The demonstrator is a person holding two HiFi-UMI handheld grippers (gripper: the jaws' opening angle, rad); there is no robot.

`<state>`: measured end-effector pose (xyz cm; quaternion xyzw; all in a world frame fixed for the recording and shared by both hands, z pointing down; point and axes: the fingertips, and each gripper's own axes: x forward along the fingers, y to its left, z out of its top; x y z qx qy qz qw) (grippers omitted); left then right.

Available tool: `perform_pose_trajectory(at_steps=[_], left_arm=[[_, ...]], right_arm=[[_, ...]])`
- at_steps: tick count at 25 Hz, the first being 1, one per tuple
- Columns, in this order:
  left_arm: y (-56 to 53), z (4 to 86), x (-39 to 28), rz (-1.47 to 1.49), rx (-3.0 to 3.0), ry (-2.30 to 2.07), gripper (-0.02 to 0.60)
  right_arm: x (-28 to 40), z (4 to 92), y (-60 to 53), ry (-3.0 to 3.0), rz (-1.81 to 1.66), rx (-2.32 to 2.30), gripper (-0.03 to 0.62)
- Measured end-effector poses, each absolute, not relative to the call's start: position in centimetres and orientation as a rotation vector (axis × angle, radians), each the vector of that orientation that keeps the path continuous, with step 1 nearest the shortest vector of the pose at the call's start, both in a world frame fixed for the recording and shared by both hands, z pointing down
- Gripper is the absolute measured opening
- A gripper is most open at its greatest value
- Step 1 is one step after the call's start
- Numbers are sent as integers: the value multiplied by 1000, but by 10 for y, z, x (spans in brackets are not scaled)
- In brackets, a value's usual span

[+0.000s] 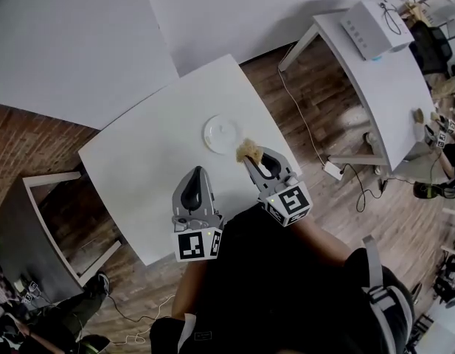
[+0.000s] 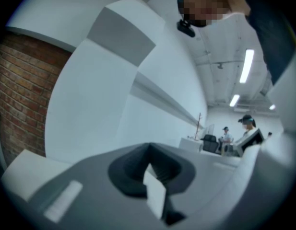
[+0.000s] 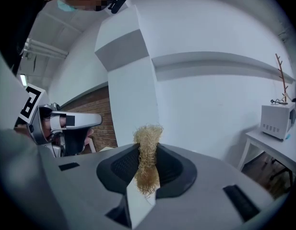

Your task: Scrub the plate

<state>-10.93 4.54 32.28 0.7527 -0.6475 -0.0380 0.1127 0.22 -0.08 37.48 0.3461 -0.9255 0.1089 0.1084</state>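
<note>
- Two hand-held grippers are in play: the left gripper [image 1: 198, 172] and the right gripper [image 1: 251, 155], each carrying one marker cube at its rear.
- One plate [image 1: 221, 134], white and round, lies flat on the white table [image 1: 139, 168], towards its far right side. Being round, it shows no long axis.
- One scrubber [image 1: 248, 150], a straw-coloured bundle of fibres, is pinched between the right gripper's jaws.
- In the right gripper view the scrubber [image 3: 148, 159] runs lengthwise along the jaws of that gripper [image 3: 147, 150], and its frayed tuft sticks out past their tips.
- From the head view that tuft points away from the person and overlaps the plate's near right rim. Whether it touches the plate cannot be told.
- The left gripper [image 2: 148, 152] has its jaws pressed together with nothing between them. It sits over the table's near part, beside the right gripper and nearer the person than the plate.
- One second white table [image 1: 374, 87] stands well apart at the right, and one white boxy appliance [image 1: 374, 26] rests on it.
</note>
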Motion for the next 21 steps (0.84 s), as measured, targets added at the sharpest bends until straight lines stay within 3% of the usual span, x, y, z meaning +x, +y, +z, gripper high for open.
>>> perform_pose_trajectory(at_steps=[21], left_arm=[[52,317,-121,-101,2245,-1913,3]], right_arm=[[-17,369,15,-2766,267,966,81]])
